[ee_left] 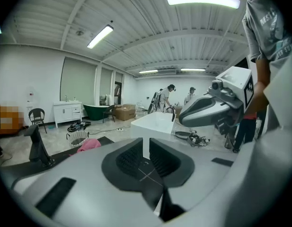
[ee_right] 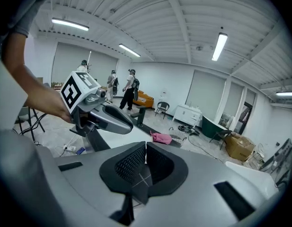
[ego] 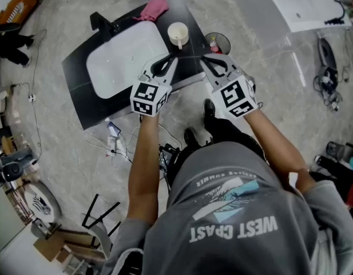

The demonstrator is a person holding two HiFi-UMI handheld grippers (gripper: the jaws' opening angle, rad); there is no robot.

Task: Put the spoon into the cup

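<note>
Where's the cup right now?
Head view, top centre: the cream cup stands on the black table, right of the white basin, beyond the left gripper.

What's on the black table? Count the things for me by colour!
Pink crumpled cloth: 1
Cream cup with a handle: 1
White oval basin: 1
Black tap: 1
Total: 4

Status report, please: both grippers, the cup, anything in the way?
Left gripper open, empty. Right gripper shut, empty. Cup upright beside the white basin, ahead of both; spoon not in sight. Nothing between grippers and cup.
</note>
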